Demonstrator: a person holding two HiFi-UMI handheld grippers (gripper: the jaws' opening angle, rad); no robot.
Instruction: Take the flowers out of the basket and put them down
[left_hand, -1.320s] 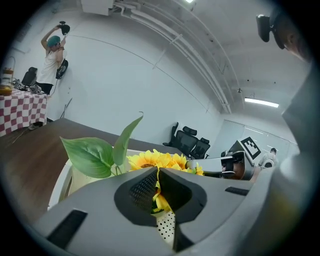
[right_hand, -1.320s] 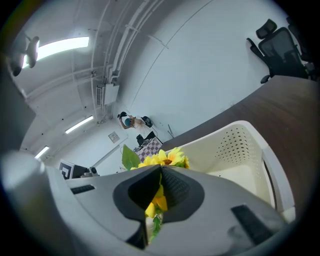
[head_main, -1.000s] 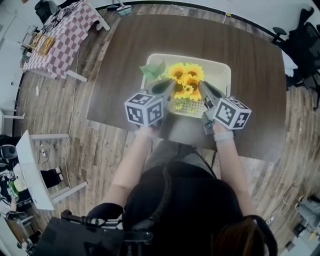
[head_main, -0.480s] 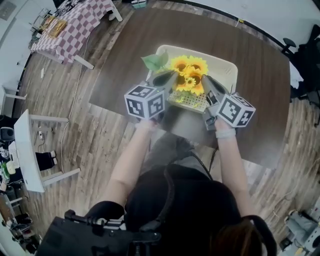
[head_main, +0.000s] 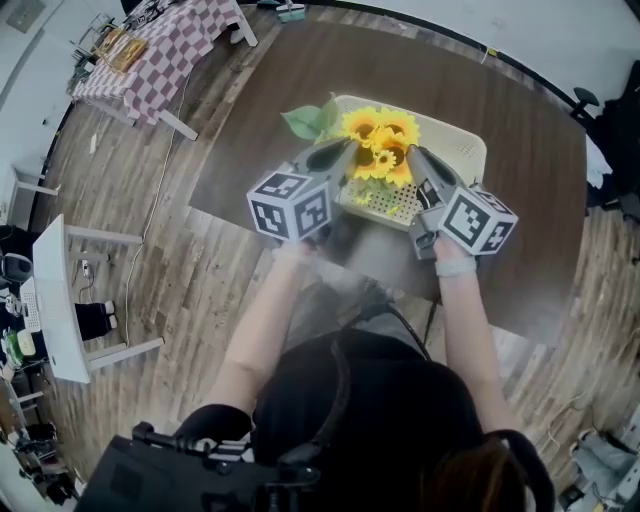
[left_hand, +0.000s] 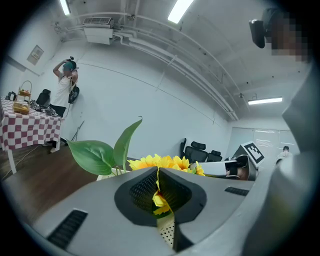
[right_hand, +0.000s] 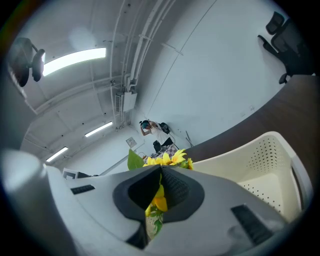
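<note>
A bunch of yellow sunflowers (head_main: 378, 135) with green leaves (head_main: 308, 120) stands over a cream perforated basket (head_main: 462, 152) on a dark brown table (head_main: 255, 110). My left gripper (head_main: 335, 160) is at the bunch's left side, and my right gripper (head_main: 420, 168) is at its right. In the left gripper view the left gripper (left_hand: 159, 194) is shut with a yellow petal pinched between its pads, and the flower heads (left_hand: 160, 162) and a leaf (left_hand: 95, 155) rise behind it. The right gripper (right_hand: 159, 196) is likewise shut on yellow petals and a green stem, with the basket (right_hand: 272, 155) beyond.
A table with a checkered cloth (head_main: 160, 45) stands at the far left, a white desk (head_main: 50, 300) at the left, and office chairs (head_main: 612, 120) at the right. A person (left_hand: 65, 85) stands far off by the wall. Wooden floor surrounds the table.
Both grippers, still shut on the bunch, have lifted a little. The leaves now reach past the basket's far left corner. The head view has shifted slightly.
</note>
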